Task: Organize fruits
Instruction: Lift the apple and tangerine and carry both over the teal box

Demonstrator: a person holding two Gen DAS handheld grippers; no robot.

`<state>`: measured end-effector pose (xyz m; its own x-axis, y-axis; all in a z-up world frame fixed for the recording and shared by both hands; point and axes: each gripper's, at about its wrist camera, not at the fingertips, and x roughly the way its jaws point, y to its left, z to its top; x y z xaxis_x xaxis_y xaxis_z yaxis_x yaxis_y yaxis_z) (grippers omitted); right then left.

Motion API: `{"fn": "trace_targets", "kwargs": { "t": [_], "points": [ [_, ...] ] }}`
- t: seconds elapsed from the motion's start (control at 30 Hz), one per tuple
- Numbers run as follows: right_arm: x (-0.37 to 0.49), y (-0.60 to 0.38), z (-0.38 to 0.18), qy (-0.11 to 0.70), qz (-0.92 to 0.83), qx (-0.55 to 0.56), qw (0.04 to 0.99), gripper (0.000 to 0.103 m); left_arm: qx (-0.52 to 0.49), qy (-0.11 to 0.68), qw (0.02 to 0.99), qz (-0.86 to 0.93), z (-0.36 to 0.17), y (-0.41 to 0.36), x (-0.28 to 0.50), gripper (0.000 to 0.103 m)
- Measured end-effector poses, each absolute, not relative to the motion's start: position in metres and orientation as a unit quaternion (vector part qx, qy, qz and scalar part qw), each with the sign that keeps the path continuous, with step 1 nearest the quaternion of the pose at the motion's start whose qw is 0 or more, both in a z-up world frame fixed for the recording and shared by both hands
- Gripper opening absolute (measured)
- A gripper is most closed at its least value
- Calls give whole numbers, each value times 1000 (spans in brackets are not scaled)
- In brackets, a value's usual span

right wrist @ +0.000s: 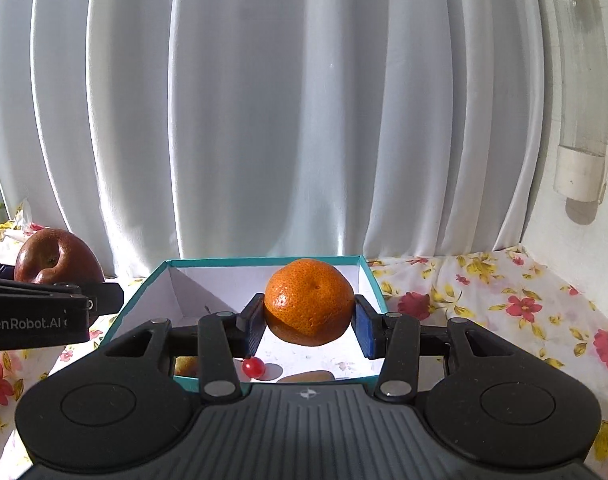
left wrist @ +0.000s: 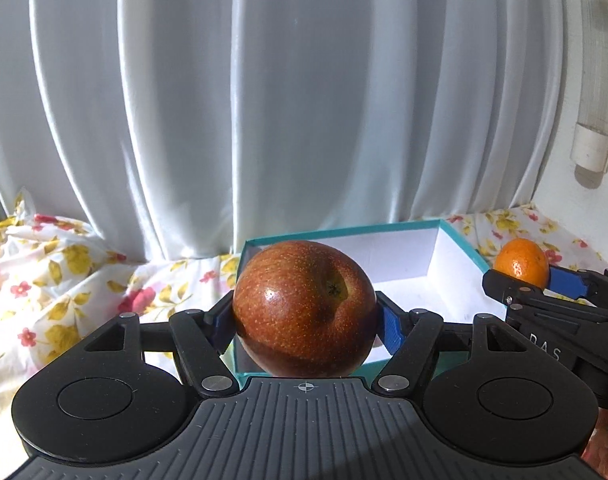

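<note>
Sideways — apple (left wrist: 304,308) calyx toward camera, jaws clamped.

We see a red apple (left wrist: 304,308) and an orange mandarin (right wrist: 310,302) held above an open teal box (right wrist: 370,280) holding a cherry tomato (right wrist: 253,367).

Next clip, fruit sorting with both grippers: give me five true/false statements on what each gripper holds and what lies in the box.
1. The left gripper clamps a round red apple. True.
2. The right gripper is open and holds nothing. False: it is shut on a round orange mandarin.
3. The teal cardboard box with white inside already holds a small red cherry tomato. True.
4. The box sits on bare wood. False: it sits on a floral tablecloth.
5. The mandarin rests on the box floor. False: it is held above it.
</note>
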<state>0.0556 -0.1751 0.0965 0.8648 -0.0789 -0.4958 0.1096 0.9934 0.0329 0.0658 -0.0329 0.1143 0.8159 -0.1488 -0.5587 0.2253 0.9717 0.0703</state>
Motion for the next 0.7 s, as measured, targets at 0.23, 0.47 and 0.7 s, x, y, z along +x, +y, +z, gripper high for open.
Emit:
{"fn": "trace_targets", "kwargs": {
  "t": [0.23, 0.47, 0.7],
  "points": [
    [62, -171, 84, 270, -47, 29, 961, 45, 67, 314, 943, -89, 96, -30, 76, 74],
    [68, -170, 74, 278, -52, 22, 959, 45, 68, 332, 938, -80, 84, -25, 87, 74],
    [75, -170, 62, 286, -58, 14, 956, 45, 66, 344, 934, -76, 74, -22, 99, 74]
  ]
}}
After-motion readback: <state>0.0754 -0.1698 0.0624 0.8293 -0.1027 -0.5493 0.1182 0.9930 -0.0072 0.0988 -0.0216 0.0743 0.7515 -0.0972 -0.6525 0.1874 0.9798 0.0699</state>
